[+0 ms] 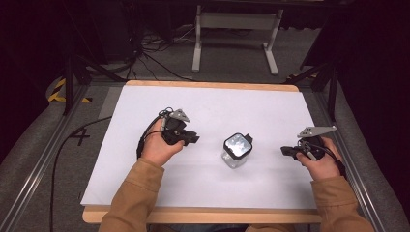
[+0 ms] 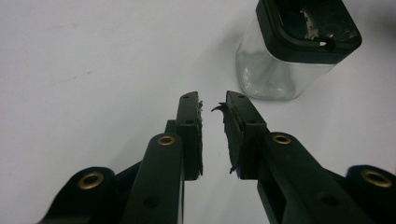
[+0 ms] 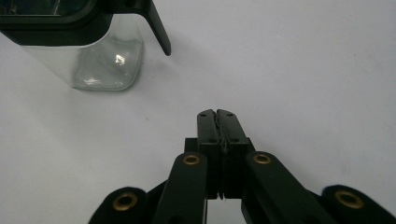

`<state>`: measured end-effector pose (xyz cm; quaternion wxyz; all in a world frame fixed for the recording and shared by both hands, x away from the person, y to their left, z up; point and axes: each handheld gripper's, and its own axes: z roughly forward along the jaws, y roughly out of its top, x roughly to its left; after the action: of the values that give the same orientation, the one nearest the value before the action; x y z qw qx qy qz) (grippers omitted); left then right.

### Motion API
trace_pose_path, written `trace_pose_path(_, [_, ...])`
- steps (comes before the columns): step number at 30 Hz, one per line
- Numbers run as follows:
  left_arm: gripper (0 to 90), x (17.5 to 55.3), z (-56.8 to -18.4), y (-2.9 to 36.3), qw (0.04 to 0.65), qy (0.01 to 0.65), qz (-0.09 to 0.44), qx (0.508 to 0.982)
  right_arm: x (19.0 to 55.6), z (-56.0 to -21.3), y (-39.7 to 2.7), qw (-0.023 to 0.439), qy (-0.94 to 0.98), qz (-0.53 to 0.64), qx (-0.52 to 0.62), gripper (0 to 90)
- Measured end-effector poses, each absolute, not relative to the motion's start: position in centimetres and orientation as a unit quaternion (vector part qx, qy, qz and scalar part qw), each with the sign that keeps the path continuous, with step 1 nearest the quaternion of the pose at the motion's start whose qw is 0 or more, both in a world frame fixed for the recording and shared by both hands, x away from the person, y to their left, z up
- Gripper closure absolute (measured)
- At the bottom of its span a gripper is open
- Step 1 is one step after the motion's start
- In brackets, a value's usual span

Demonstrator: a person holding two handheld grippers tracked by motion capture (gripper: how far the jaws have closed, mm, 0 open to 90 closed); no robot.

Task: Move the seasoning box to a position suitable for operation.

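Stood between the two tongs, well apart from both — a clear jar [image 1: 237,151] with a black lid. Left tongs [image 2: 212,106] slightly parted, empty; right tongs [image 3: 217,113] pressed together (nothing held). Best widened first, then closed squarely on the glass sides — not the lid.

A clear square glass jar [image 1: 236,151] with a black lid stands upright, closed, just right of centre in the high view, on the white tabletop [image 1: 217,106].
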<state>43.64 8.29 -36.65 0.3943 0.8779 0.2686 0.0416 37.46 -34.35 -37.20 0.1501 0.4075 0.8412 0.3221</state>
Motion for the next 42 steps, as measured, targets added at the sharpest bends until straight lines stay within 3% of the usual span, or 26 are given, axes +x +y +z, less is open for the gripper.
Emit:
trace_pose_path(27, [82.7,45.4,-39.8,1.2,0.41,0.254,0.015,0.876,35.9,-38.5,-34.4,0.146,0.839,0.319,0.416,90.0])
trace_pose_path(42, [84.3,45.2,-40.9,0.1,0.391,0.242,0.01,0.888,35.9,-38.9,-33.8,0.142,0.844,0.319,0.407,90.0])
